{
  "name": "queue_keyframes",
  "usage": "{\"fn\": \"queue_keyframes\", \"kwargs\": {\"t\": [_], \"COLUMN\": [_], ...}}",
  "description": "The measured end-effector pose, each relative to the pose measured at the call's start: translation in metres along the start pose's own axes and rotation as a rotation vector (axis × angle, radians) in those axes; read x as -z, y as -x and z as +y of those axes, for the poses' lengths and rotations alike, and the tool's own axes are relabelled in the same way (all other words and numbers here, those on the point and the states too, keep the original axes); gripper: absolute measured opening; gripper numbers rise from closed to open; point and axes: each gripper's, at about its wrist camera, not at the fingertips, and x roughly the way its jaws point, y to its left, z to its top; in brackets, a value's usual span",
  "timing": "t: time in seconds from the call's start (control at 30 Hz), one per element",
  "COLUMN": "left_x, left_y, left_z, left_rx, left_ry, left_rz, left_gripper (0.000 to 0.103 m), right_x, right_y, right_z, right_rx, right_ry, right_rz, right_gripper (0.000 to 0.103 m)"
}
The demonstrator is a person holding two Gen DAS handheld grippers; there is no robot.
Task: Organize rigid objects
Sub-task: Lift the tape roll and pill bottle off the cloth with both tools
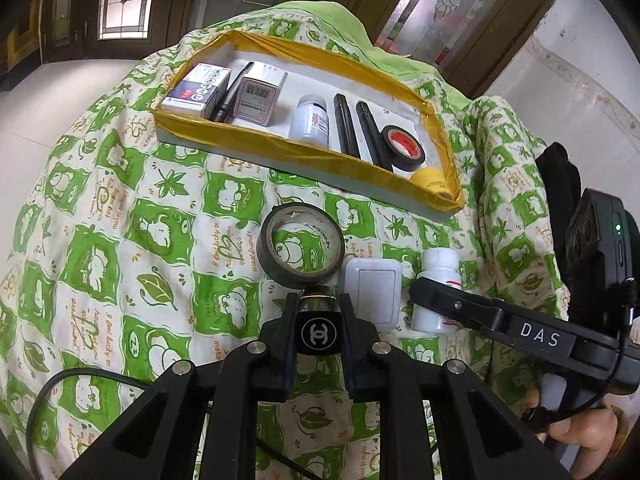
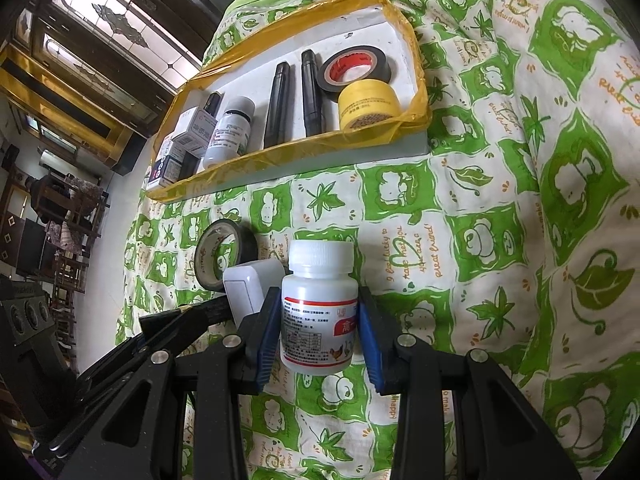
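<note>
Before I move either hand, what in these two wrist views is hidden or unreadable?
- Lipstick tube, left wrist view: its lower length is hidden between the left gripper fingers.
- White bottle, right wrist view: label print too small to read; its sides are covered by the right gripper pads.
- White case, right wrist view: partly behind the gripper finger.
- Boxes in the tray: text blurred, overlapping each other.

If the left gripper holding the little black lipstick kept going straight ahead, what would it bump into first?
Probably the black tape roll lying on the cloth just ahead of the left gripper and its lipstick. Depth is hard to judge here.
</note>
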Motion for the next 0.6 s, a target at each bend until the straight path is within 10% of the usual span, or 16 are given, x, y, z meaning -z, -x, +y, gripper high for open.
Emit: {"fn": "queue_keyframes", "kwargs": {"t": [0.6], "left_x": [-0.004], "left_y": [0.006], "left_z": [0.004], "left_rx": [0.021], "left_ry": [0.027], "left_rz": [-0.020], "left_gripper": [0.017], "right_x": [-0.004], "right_y": [0.014], "right_z": [-0.006], "right_rx": [-0.030], "right_ry": [-0.026], "right_rz": [-0.035], "right_gripper": [0.036]}}
